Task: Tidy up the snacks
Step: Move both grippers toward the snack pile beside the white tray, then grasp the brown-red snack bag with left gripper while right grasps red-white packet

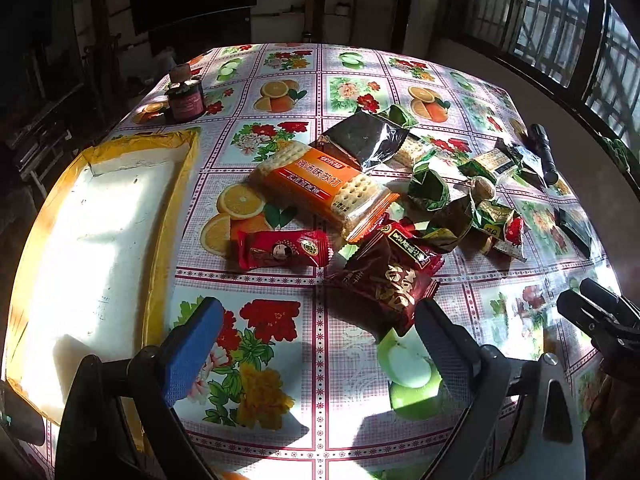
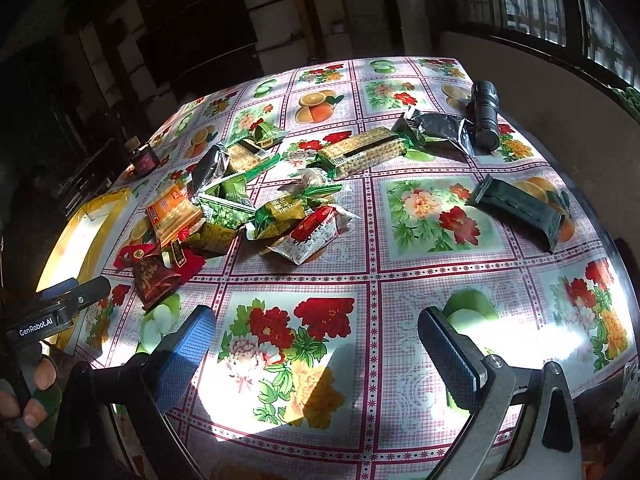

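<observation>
Both claws gape wide and empty over the near table edge. The dark red snack packet (image 1: 386,280) lies just ahead of the left claw (image 1: 320,340), long axis toward it; the right claw (image 2: 316,344) sits farther off, the yellow-rimmed tray (image 1: 168,216) along the left edge.

Both wrist views look down close over the table (image 1: 320,360), sharing the snack pile (image 2: 256,208).

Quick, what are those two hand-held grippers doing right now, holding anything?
Left hand-held gripper: open, holding nothing.
Right hand-held gripper: open, holding nothing.
</observation>
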`<state>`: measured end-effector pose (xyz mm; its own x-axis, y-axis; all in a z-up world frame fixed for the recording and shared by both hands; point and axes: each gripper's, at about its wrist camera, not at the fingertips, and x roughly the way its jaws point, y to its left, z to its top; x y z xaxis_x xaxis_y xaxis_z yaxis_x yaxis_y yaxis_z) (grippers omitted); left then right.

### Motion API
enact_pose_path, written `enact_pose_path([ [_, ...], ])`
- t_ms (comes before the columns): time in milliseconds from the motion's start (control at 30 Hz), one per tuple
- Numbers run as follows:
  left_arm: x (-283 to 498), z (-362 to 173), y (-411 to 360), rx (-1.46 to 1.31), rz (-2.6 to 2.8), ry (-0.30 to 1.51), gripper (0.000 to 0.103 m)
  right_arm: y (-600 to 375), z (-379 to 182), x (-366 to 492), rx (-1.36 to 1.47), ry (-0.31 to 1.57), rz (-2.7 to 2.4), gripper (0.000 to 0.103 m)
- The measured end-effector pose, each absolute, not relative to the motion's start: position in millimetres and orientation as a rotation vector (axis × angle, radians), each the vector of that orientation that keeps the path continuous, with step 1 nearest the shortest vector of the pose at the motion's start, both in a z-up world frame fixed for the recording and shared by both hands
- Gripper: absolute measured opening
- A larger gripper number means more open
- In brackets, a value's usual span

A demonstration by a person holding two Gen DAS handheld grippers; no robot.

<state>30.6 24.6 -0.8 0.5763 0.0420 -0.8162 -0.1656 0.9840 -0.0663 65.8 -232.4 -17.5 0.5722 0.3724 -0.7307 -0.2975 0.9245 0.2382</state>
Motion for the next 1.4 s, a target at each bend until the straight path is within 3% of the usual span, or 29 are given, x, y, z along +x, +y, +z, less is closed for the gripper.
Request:
enact_pose_path([
  [167, 47.3, -3.6, 13.6, -0.192, 0.131, 0.996, 0.096, -223.8, -18.3, 81.2, 0.063, 0.876, 0.427, 0.085],
  [667, 79.1, -21.4, 14.6, -0.373, 0.263, 1.095, 0.096, -200.6, -37.8, 143.9, 0.096, 0.978, 0.372, 0.064],
  [733, 84.5, -25.0, 13.4, -0.354, 0.291, 1.108, 0.096, -195.3, -40.4, 146.9, 0.062, 0.969, 0.364, 0.054],
  [767, 85.4, -26.9, 12.8, -0.344, 0.288, 1.113, 0.095, -194.5, -40.9, 147.4, 0.044, 0.966, 0.355, 0.045],
  [833, 84.6, -31.0, 11.2, -0.326, 0.272, 1.124, 0.082, -197.7, -41.1, 146.4, 0.046, 0.966, 0.365, 0.031],
  [867, 82.2, -32.1, 11.1, -0.308, 0.270, 1.120, 0.073, -200.2, -41.1, 144.9, 0.041, 0.966, 0.371, 0.029],
  [967, 75.6, -30.3, 11.3, -0.263, 0.282, 1.102, 0.043, -211.0, -41.0, 138.3, 0.044, 0.957, 0.378, 0.028],
  [1000, 73.6, -29.8, 13.3, -0.258, 0.280, 1.098, 0.037, -214.6, -41.3, 136.8, 0.052, 0.953, 0.386, 0.027],
  [1133, 72.4, -29.3, 21.7, -0.287, 0.238, 1.093, 0.038, -226.3, -42.4, 134.8, 0.092, 0.952, 0.371, 0.026],
  [1200, 75.0, -29.6, 21.9, -0.292, 0.225, 1.098, 0.051, -228.2, -41.8, 137.2, 0.110, 0.961, 0.367, 0.027],
  [1233, 76.8, -30.0, 21.0, -0.291, 0.227, 1.101, 0.052, -227.0, -41.0, 138.5, 0.106, 0.963, 0.360, 0.028],
  [1367, 80.9, -31.9, 12.2, -0.243, 0.245, 1.104, 0.052, -220.0, -41.2, 142.0, 0.070, 0.953, 0.350, 0.028],
  [1400, 81.0, -32.2, 11.0, -0.232, 0.250, 1.101, 0.046, -218.0, -41.1, 141.5, 0.055, 0.946, 0.347, 0.028],
])
